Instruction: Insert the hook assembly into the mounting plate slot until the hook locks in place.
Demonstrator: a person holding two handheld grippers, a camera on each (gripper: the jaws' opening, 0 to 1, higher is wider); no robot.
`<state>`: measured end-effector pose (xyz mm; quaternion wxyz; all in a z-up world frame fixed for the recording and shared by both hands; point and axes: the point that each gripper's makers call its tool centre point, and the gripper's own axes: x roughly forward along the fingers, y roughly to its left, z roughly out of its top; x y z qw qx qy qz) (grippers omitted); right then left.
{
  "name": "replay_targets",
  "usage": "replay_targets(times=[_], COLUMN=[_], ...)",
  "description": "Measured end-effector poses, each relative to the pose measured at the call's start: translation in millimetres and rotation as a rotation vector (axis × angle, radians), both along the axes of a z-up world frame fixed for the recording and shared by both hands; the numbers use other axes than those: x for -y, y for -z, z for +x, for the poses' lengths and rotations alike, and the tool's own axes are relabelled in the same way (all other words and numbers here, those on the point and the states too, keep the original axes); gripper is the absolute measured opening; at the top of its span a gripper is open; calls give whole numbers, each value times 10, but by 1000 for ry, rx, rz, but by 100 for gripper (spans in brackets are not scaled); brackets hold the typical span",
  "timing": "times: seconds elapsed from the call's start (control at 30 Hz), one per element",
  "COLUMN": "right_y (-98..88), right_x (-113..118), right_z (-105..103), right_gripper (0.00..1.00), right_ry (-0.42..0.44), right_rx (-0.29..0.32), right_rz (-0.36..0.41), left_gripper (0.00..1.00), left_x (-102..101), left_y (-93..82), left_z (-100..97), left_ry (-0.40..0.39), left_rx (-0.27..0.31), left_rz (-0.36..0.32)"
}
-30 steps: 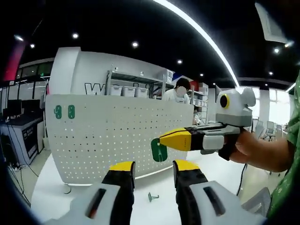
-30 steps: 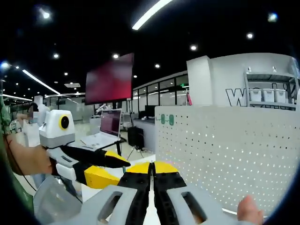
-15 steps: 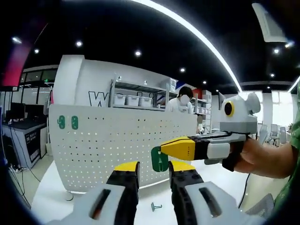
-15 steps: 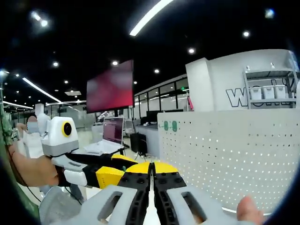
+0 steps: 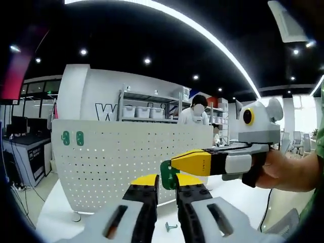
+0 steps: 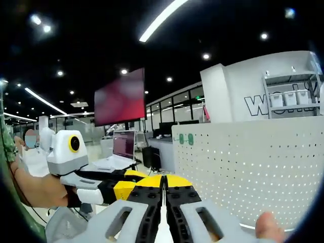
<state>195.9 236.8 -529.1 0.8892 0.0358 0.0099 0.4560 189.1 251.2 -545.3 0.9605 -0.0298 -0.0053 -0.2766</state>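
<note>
Right gripper [image 5: 174,164] clamped on green hook [image 5: 167,174] before pegboard [image 5: 116,157]; left gripper [image 5: 166,183] parted narrowly around hook; small part [image 5: 171,226] on table [image 5: 55,215].

pegboard [image 5: 116,162]: white matt perforated sheet | green hook [image 5: 167,174]: smooth glossy plastic | right gripper [image 5: 174,163]: yellow-tipped matt plastic

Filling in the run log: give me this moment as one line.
stage: hook not yet in pegboard | right gripper: shut on green hook | left gripper: nearly shut, empty | spare hook on table
</note>
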Motion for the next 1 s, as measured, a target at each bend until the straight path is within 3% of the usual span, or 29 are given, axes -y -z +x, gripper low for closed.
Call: replay_targets(times=[0.67,1.0], right_y=[-62,-62], right_x=[-40,-41], right_z=[-50,-74], right_gripper=[0,0], right_ry=[-10,-11], right_rx=[5,6], right_rz=[8,5], left_gripper=[4,5], left_x=[39,35], left_y=[-31,-41], left_z=[-16,-37], left_ry=[5,1], left_rx=[23,24], left_rz=[14,20])
